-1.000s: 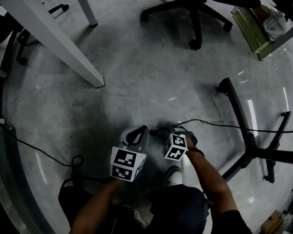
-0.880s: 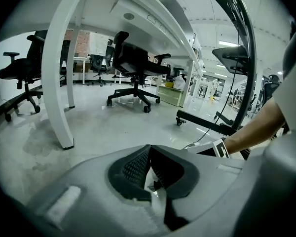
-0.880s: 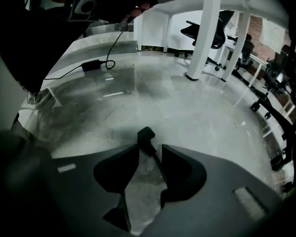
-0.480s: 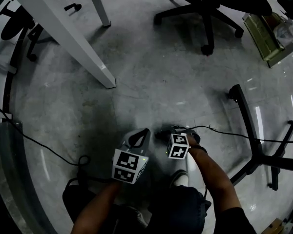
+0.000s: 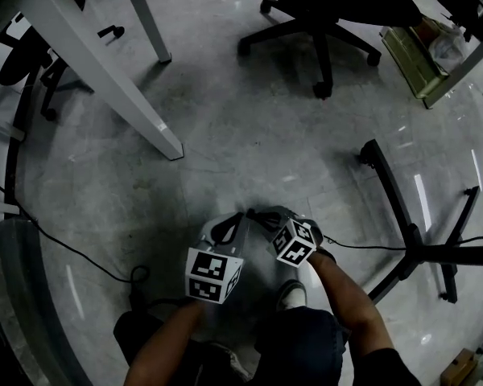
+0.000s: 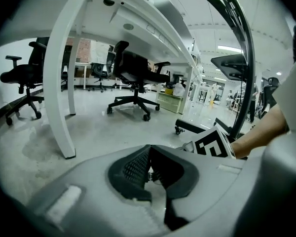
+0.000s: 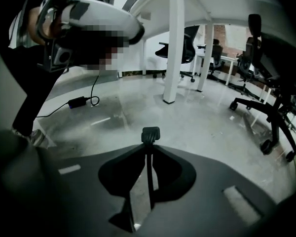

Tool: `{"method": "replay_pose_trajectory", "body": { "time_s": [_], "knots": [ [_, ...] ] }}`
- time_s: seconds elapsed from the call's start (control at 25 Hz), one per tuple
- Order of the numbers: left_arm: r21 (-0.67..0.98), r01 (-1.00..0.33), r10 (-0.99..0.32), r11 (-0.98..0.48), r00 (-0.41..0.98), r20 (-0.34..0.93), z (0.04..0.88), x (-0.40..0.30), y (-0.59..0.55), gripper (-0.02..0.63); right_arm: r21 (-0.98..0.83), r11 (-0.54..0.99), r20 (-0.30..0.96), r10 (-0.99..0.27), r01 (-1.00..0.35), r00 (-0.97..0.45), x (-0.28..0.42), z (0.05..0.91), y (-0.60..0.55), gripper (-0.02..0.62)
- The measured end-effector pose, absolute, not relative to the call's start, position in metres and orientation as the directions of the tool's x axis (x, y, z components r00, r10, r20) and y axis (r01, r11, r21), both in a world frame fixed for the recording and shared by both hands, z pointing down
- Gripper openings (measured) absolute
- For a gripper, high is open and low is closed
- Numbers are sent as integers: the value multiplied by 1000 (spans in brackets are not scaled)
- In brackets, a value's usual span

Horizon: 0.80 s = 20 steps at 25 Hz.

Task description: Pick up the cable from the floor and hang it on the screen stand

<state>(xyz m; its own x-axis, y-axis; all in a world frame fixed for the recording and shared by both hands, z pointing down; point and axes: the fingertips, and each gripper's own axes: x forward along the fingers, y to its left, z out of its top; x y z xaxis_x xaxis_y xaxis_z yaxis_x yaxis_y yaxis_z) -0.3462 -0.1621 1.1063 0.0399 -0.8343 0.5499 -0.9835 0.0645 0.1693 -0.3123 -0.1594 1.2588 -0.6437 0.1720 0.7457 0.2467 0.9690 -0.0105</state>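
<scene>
The thin black cable (image 5: 362,246) runs from my right gripper (image 5: 263,215) across the floor toward the black screen stand (image 5: 394,191). In the right gripper view its plug end (image 7: 150,134) sticks out just past the jaw tips. The cord passes between the jaws, which are closing on it at the tip of my right gripper (image 7: 147,146). My left gripper (image 5: 235,220) sits close beside the right one, low over the floor. Seen from its own camera, my left gripper (image 6: 148,154) is shut with nothing in it.
A white desk leg (image 5: 105,79) slants across the upper left. A black office chair (image 5: 322,22) stands at the top, a green box (image 5: 410,55) to its right. Another cable (image 5: 72,252) lies on the left floor, with a power adapter (image 7: 79,101). My shoe (image 5: 290,296) is below the grippers.
My right gripper has turned, its marker cube now tilted. The cable end has come off its earlier line on the floor and leads away lower from the jaws. The left gripper has barely moved.
</scene>
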Motion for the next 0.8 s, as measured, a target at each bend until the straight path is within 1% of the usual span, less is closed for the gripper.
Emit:
{"method": "replay_pose_trajectory", "body": {
  "time_s": [0.08, 0.28, 0.44, 0.8],
  "knots": [
    [184, -981, -848, 54, 52, 527, 1096, -343, -170, 3, 9, 981, 714, 130, 195, -687, -313, 1231, -167, 49],
    [203, -977, -866, 63, 48, 498, 1069, -341, -182, 3, -4, 1000, 619, 4, 2, -786, -299, 1161, -190, 49],
    [227, -973, -876, 44, 71, 476, 1024, -331, -191, 3, 11, 994, 546, -95, -106, -832, -284, 1079, -203, 49],
    [237, -970, -895, -55, 153, 419, 894, -299, -208, 3, 41, 952, 443, -289, -303, -849, -252, 911, -216, 49]
  ]
}}
